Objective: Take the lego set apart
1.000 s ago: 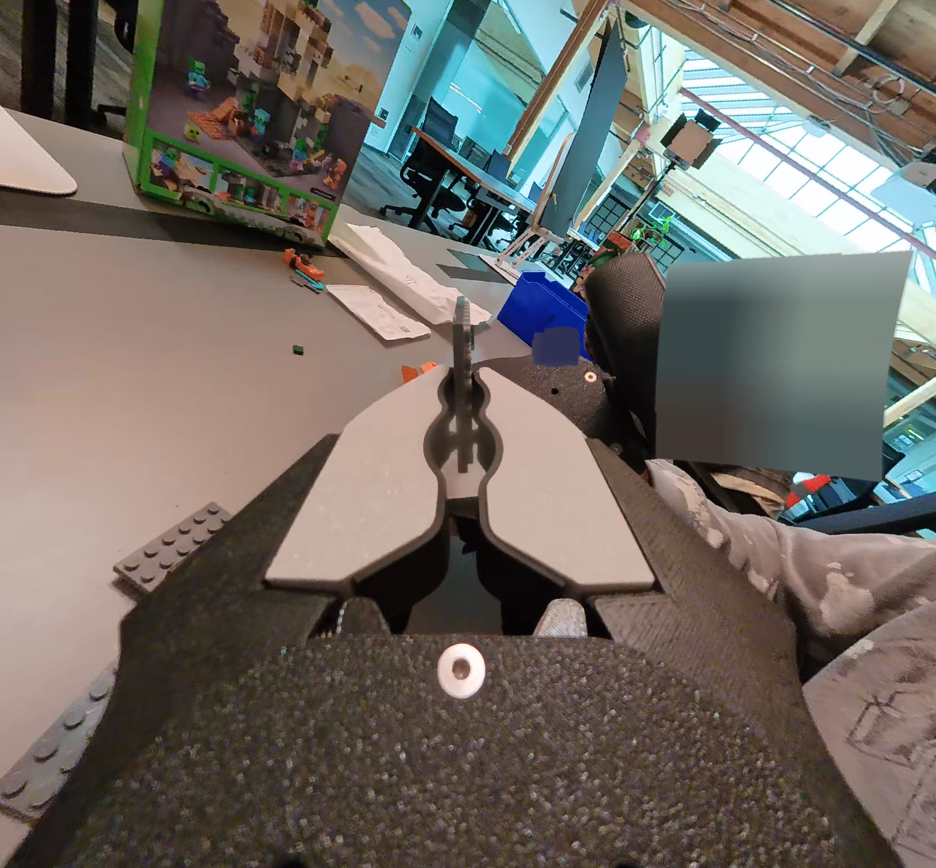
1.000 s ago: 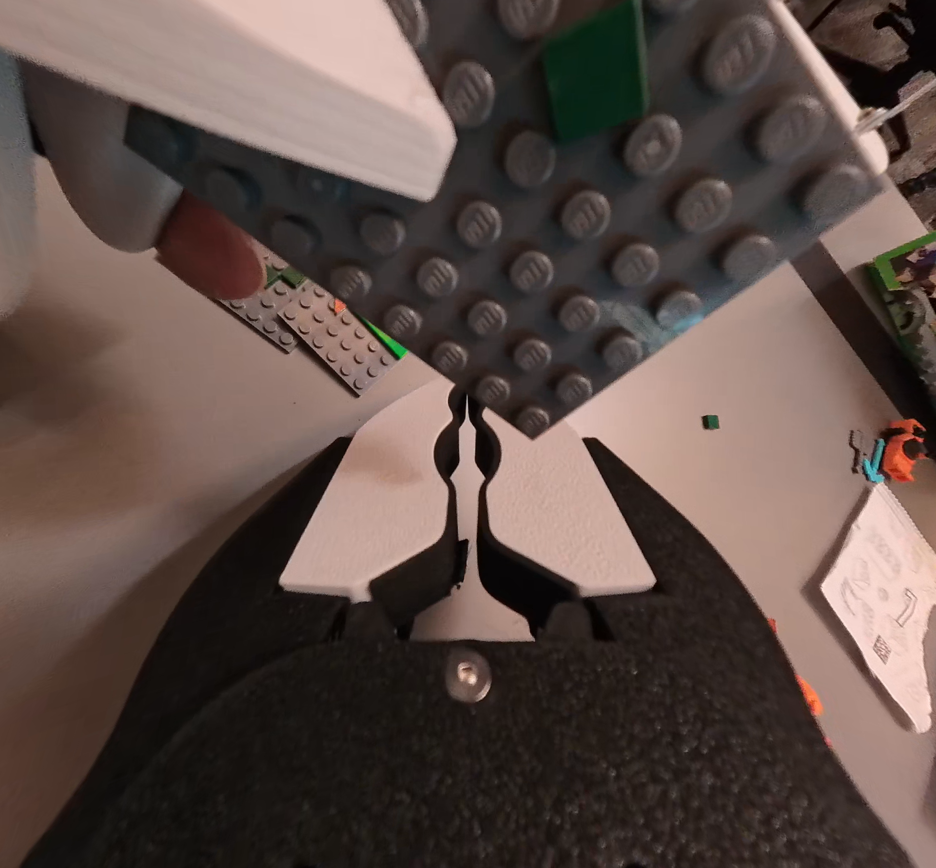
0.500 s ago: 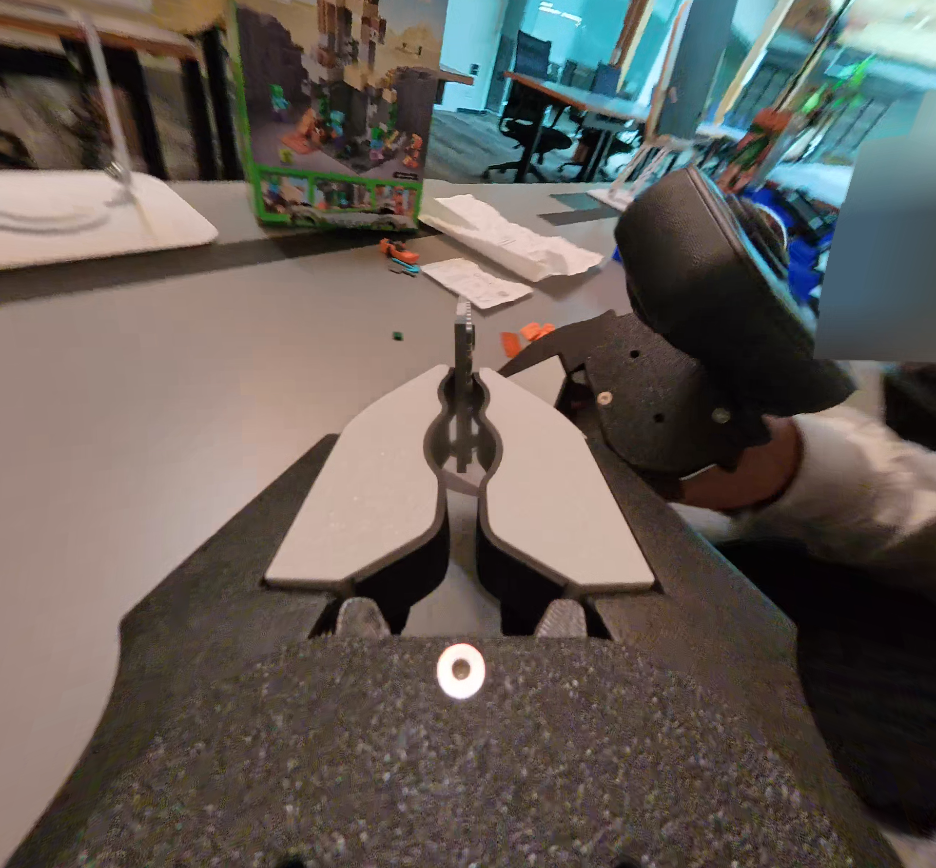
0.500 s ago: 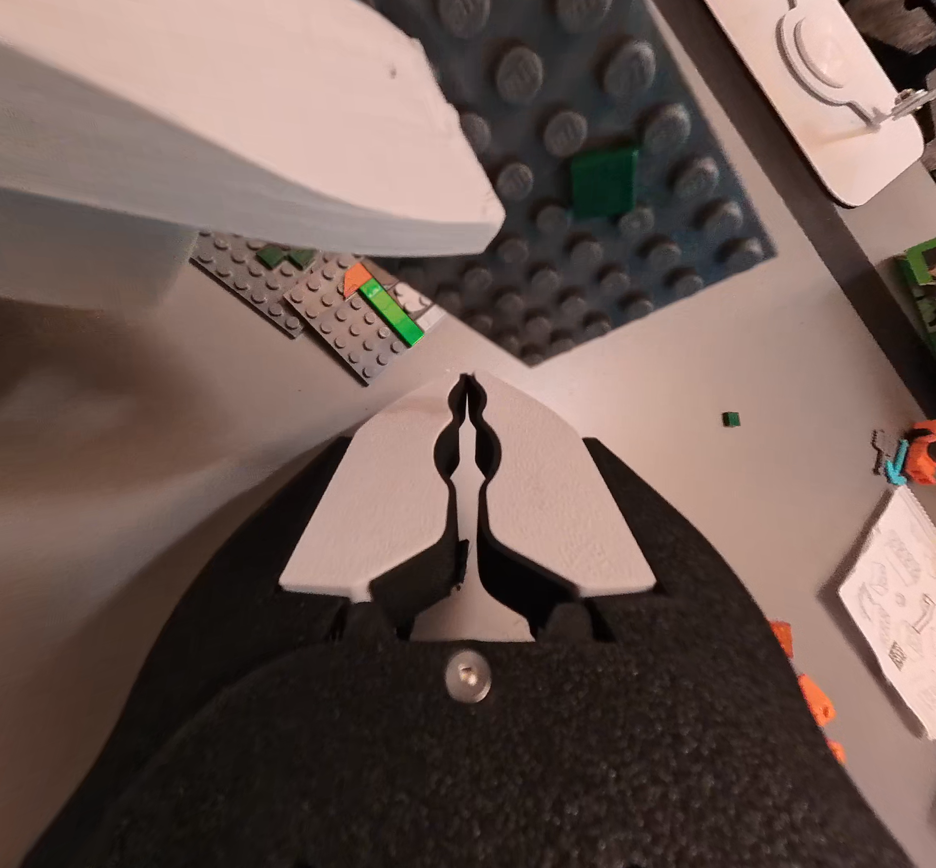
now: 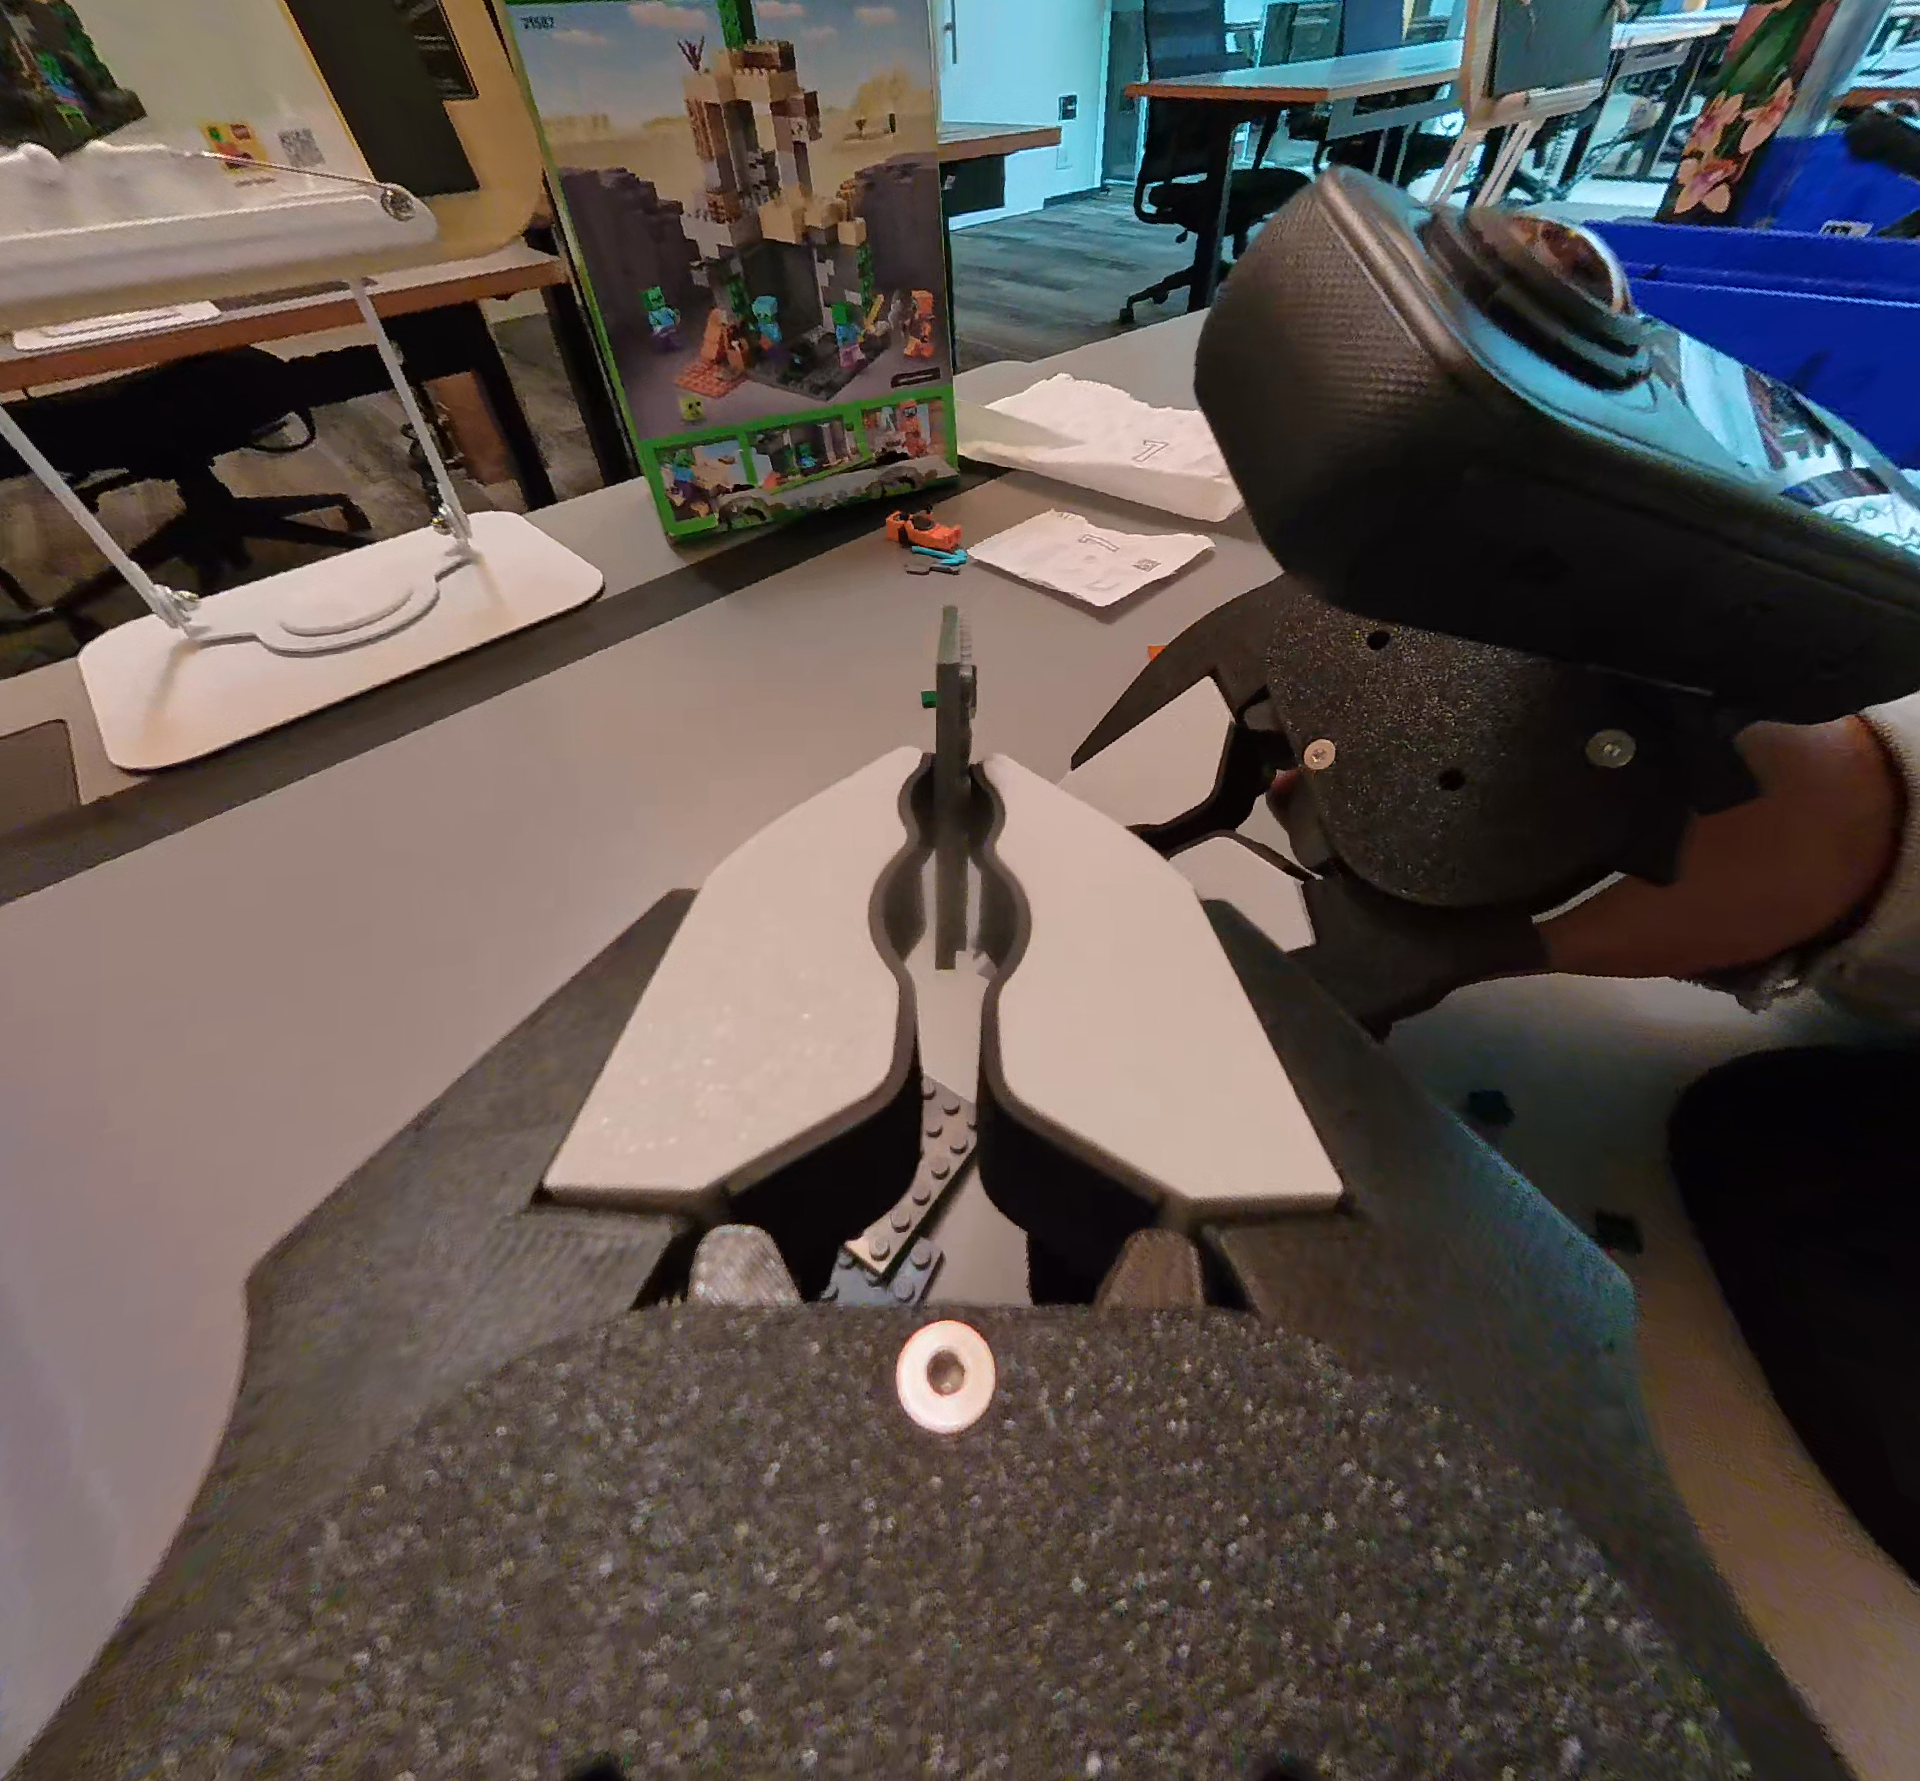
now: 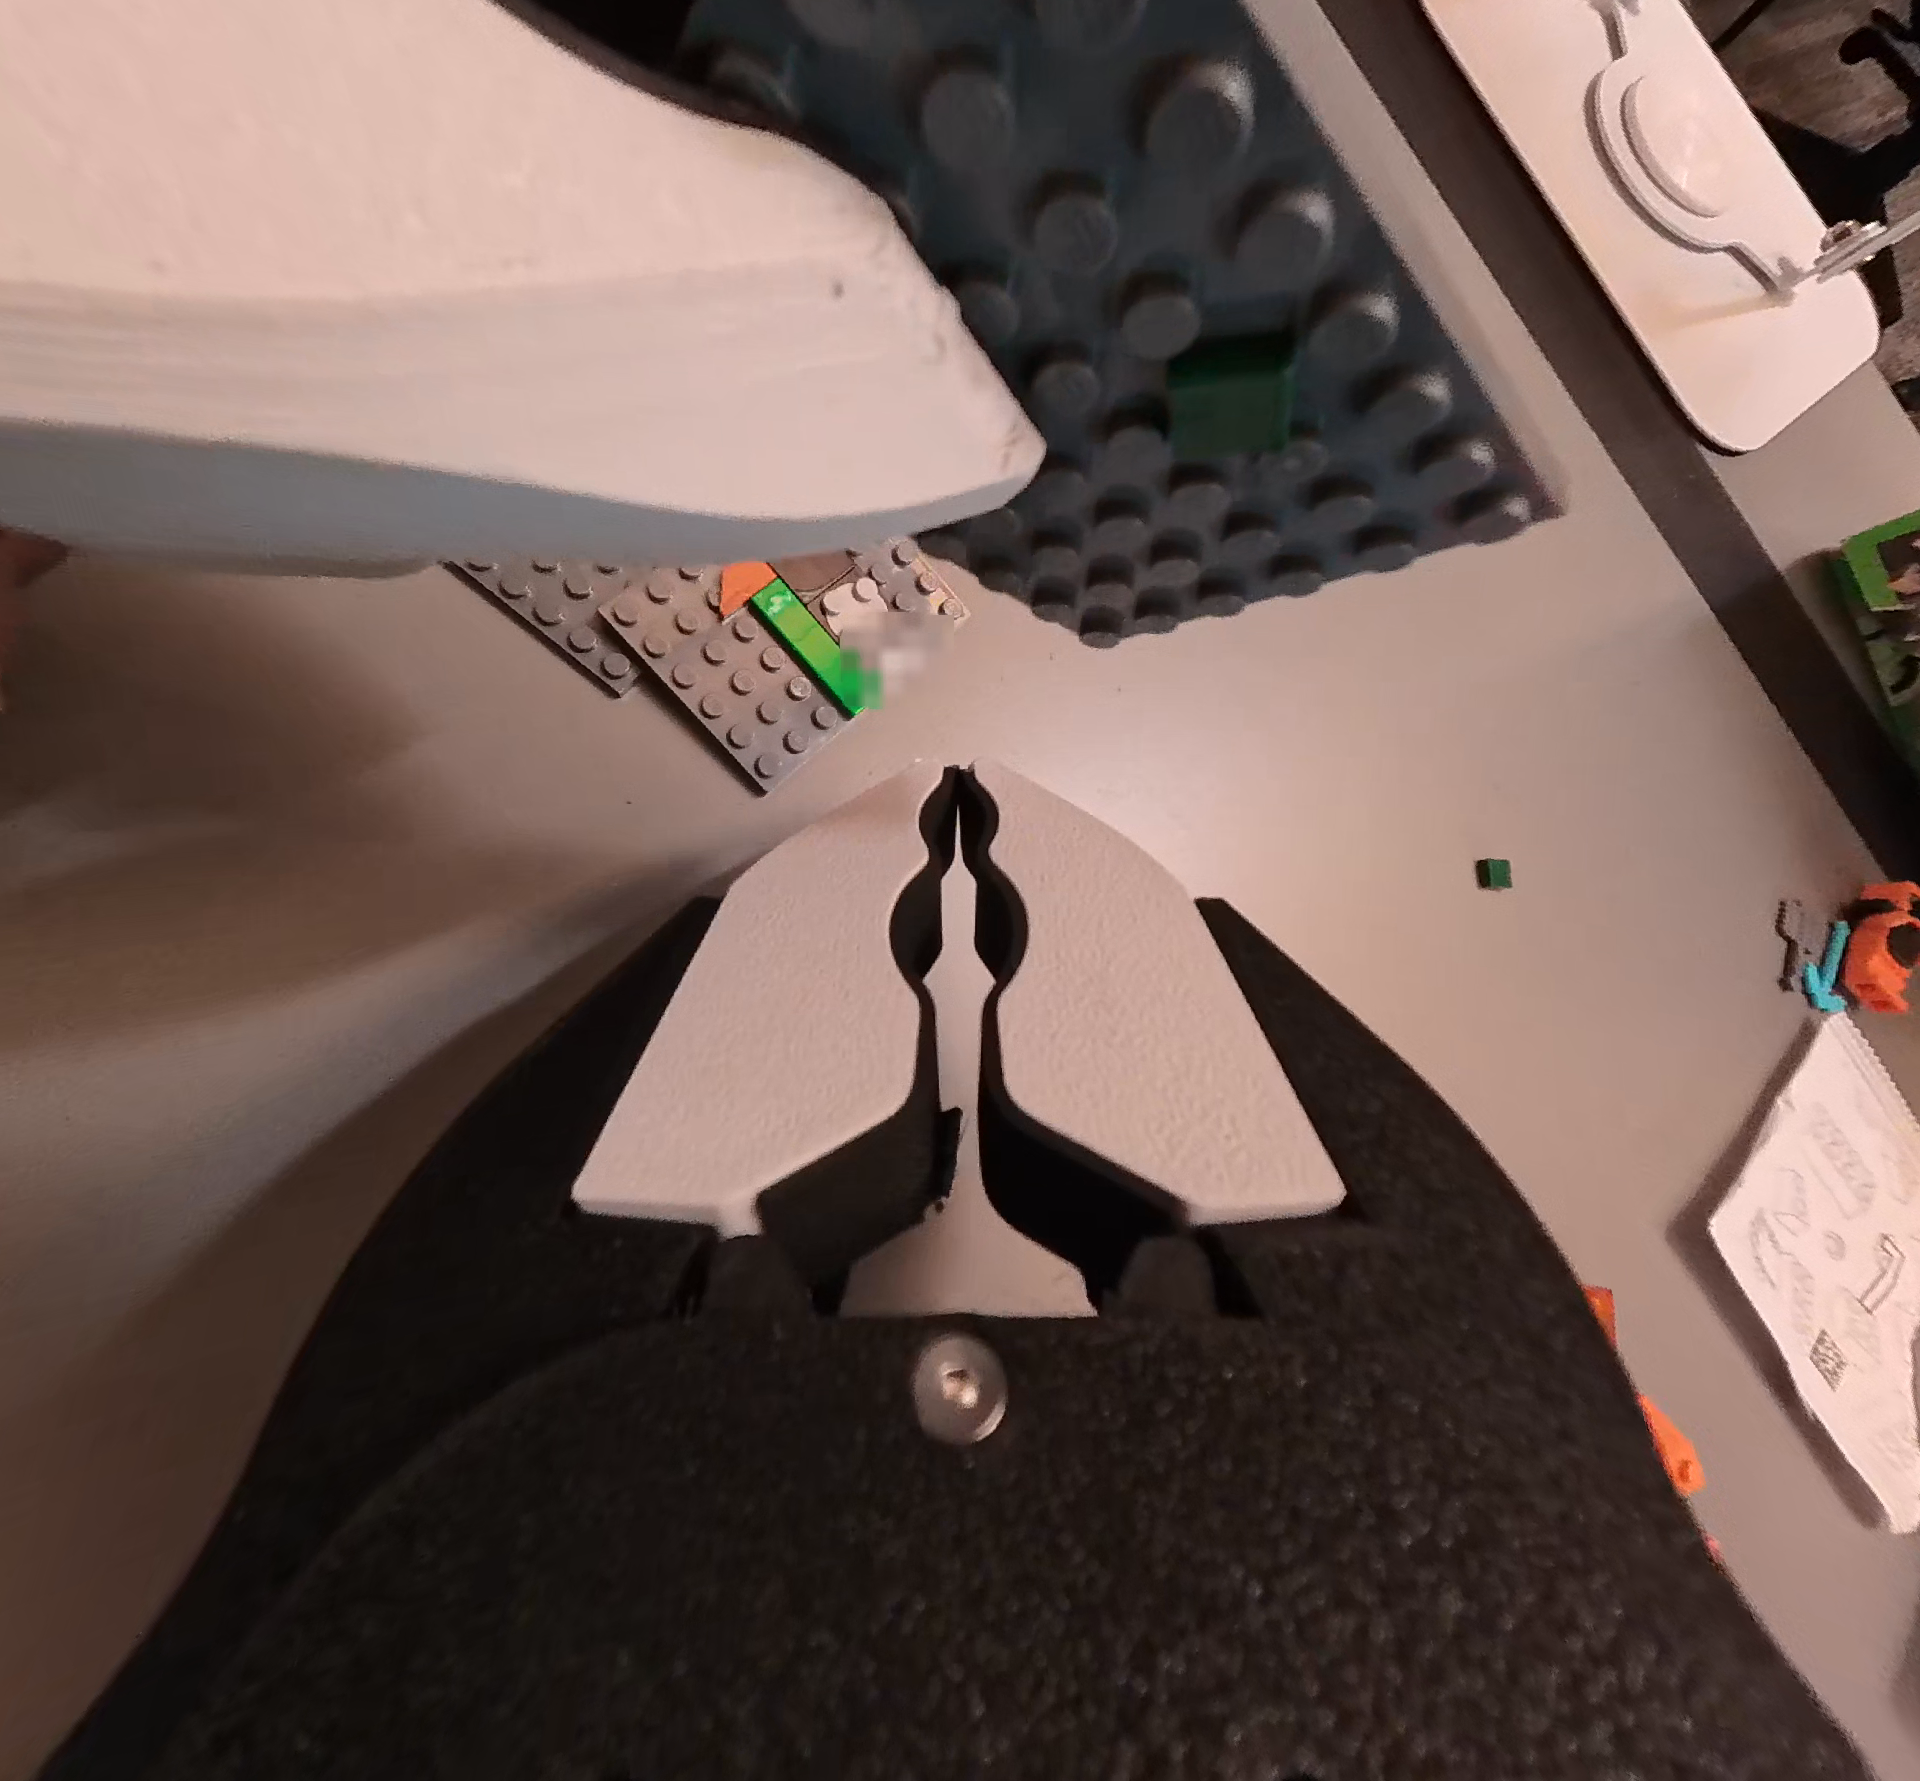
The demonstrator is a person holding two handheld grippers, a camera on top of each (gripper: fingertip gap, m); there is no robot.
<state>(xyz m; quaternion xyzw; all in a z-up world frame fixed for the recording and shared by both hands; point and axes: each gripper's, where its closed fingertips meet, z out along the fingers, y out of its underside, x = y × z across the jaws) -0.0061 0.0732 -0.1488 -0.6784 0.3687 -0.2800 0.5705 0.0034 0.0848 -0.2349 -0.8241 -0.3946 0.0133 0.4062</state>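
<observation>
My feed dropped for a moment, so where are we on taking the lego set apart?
Partly done. Loose pieces already lie on the table: a small green piece and an orange figure. In hand: the left gripper is shut on the large grey baseplate, a green tile still attached. The right gripper is shut and empty. Left: that tile and the smaller grey plates with their green and orange pieces.

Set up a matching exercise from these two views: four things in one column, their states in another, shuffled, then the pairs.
1. left tool
2. right tool
3. green square tile
4. green printed set box

A. stands upright on the table
B. shut on nothing
C. stuck on the studded plate
D. clamps the dark grey studded plate on edge

1-D, 2-B, 3-C, 4-A
</observation>
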